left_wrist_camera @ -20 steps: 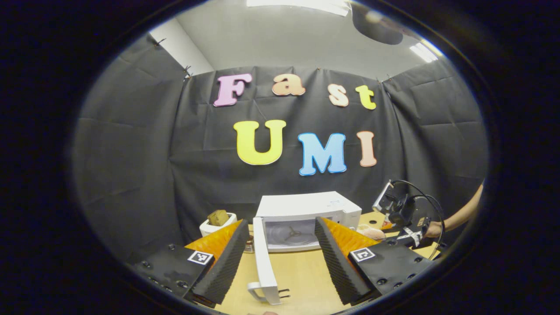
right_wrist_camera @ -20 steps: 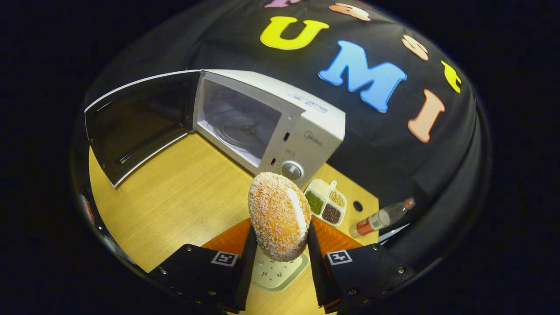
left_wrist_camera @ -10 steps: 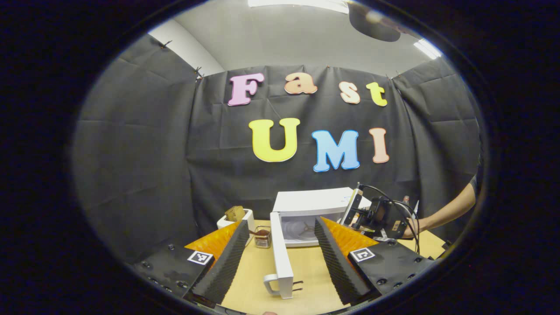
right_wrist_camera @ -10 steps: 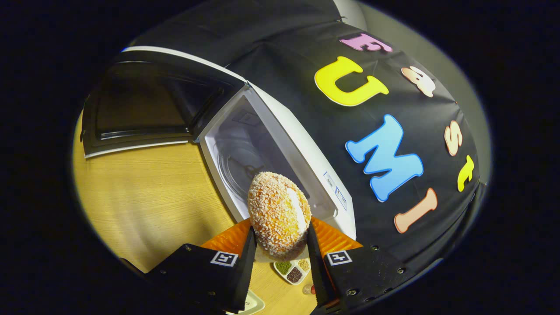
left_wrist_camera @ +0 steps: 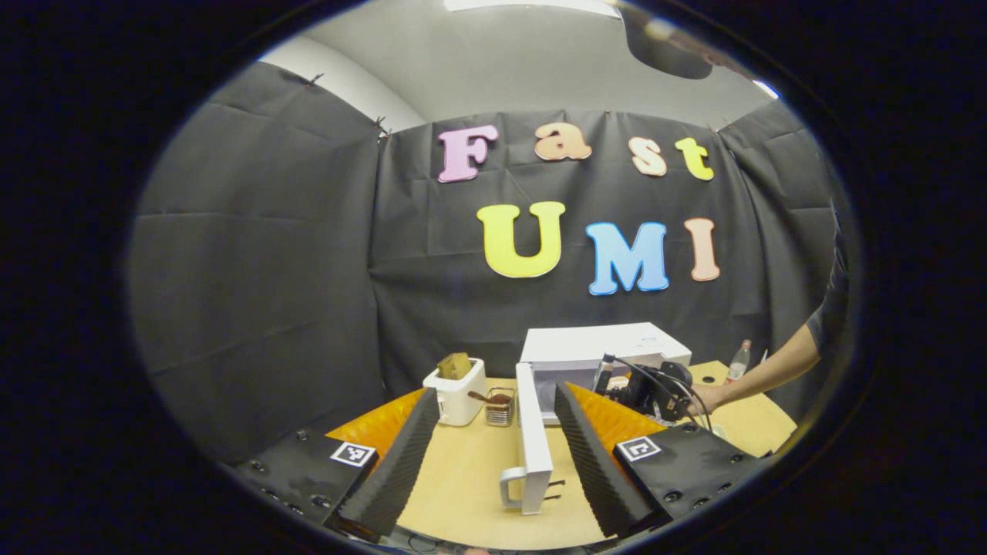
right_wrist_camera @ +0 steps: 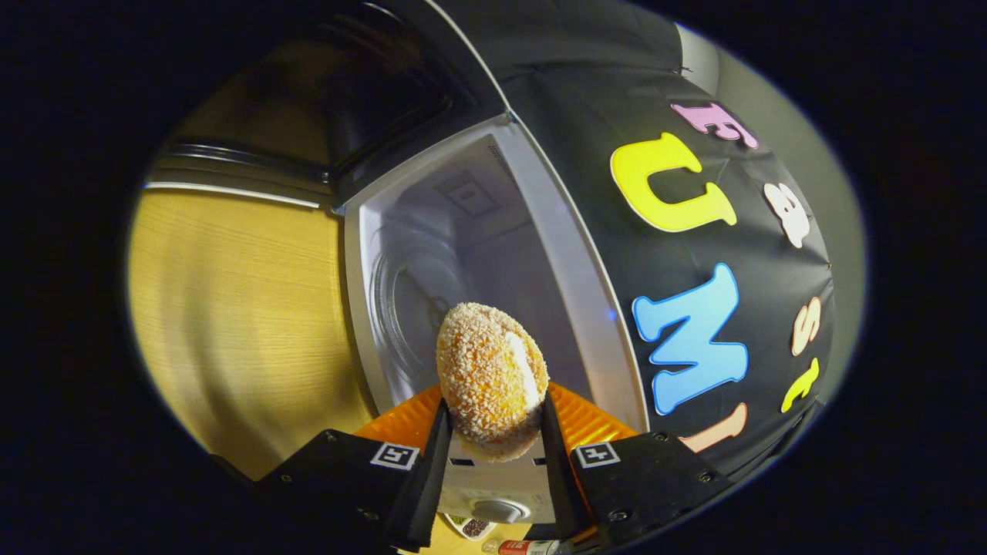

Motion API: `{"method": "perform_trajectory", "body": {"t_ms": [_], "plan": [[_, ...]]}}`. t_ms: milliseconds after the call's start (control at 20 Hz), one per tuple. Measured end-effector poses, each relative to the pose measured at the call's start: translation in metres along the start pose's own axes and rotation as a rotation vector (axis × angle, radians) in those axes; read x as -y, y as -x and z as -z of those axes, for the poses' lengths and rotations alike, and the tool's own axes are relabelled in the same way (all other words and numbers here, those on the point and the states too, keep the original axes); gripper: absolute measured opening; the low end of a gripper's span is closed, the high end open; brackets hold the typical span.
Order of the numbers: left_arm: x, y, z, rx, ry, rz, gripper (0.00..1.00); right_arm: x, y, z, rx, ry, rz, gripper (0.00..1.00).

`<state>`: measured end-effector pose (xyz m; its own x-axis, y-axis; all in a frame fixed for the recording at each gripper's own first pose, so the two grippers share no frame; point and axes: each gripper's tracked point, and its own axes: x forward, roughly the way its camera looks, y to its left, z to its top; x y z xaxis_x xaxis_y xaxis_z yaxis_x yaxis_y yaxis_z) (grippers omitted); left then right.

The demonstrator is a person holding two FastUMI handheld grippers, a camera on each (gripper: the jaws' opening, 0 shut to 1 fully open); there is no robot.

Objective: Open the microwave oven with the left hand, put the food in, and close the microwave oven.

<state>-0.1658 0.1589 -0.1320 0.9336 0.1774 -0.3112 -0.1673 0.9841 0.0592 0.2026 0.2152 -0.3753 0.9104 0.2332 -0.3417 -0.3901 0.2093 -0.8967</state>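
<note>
The white microwave oven (left_wrist_camera: 597, 344) stands at the back of the wooden table with its door (left_wrist_camera: 533, 439) swung wide open toward me. My left gripper (left_wrist_camera: 490, 432) is open and holds nothing, well in front of the door. In the right gripper view, the right gripper (right_wrist_camera: 491, 416) is shut on a crumb-coated round bun (right_wrist_camera: 490, 378), held right at the mouth of the oven cavity (right_wrist_camera: 455, 270), in front of the glass turntable (right_wrist_camera: 401, 301). In the left gripper view, the right gripper (left_wrist_camera: 648, 389) and a person's forearm (left_wrist_camera: 771, 370) reach at the oven's front.
A white toaster (left_wrist_camera: 456, 393) with a brown slice in it and a small wire basket (left_wrist_camera: 500, 408) stand left of the oven. A plastic bottle (left_wrist_camera: 739, 360) stands at the table's far right. The oven's knob (right_wrist_camera: 497, 510) and a sectioned dish (right_wrist_camera: 472, 526) show low in the right gripper view.
The right gripper has carried the bun from above the table up to the open oven's mouth, turning as it went. The left gripper has drawn back and left; the door stays open.
</note>
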Motion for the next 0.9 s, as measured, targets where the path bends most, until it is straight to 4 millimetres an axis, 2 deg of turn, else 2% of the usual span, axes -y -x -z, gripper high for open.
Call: {"method": "perform_trajectory", "body": {"t_ms": [200, 250, 300, 350, 400, 450, 550, 600, 700, 750, 900], "plan": [[-0.002, 0.005, 0.007, -0.027, -0.002, -0.031, 0.98, -0.012, -0.031, -0.003, -0.013, 0.032, -0.008, 0.57], [-0.002, 0.005, 0.008, -0.035, -0.002, -0.038, 1.00, -0.014, -0.037, -0.008, -0.009, 0.034, -0.006, 0.59], [-0.002, 0.007, 0.011, -0.042, -0.003, -0.044, 0.98, -0.015, -0.041, -0.010, -0.005, 0.039, -0.003, 0.59], [-0.003, 0.007, 0.013, -0.050, -0.004, -0.051, 1.00, -0.016, -0.047, -0.016, 0.002, 0.048, 0.002, 0.57], [-0.003, 0.008, 0.015, -0.057, -0.004, -0.057, 0.96, -0.018, -0.056, -0.023, 0.011, 0.060, 0.010, 0.59], [-0.003, 0.009, 0.016, -0.064, -0.004, -0.063, 0.96, -0.019, -0.064, -0.027, 0.017, 0.080, 0.014, 0.57], [-0.004, 0.012, 0.020, -0.072, -0.006, -0.080, 0.96, -0.020, -0.077, -0.033, 0.026, 0.121, 0.022, 0.59], [-0.007, 0.020, 0.026, -0.076, -0.005, -0.088, 0.96, -0.021, -0.084, -0.036, 0.029, 0.138, 0.028, 0.59], [-0.009, 0.028, 0.032, -0.086, -0.002, -0.099, 0.98, -0.022, -0.093, -0.036, 0.025, 0.151, 0.026, 0.59], [-0.009, 0.029, 0.034, -0.090, -0.001, -0.103, 0.96, -0.023, -0.097, -0.035, 0.021, 0.149, 0.017, 0.59], [-0.005, 0.025, 0.030, -0.086, -0.011, -0.107, 0.98, -0.037, -0.102, -0.031, 0.011, 0.124, -0.054, 0.59]]}}
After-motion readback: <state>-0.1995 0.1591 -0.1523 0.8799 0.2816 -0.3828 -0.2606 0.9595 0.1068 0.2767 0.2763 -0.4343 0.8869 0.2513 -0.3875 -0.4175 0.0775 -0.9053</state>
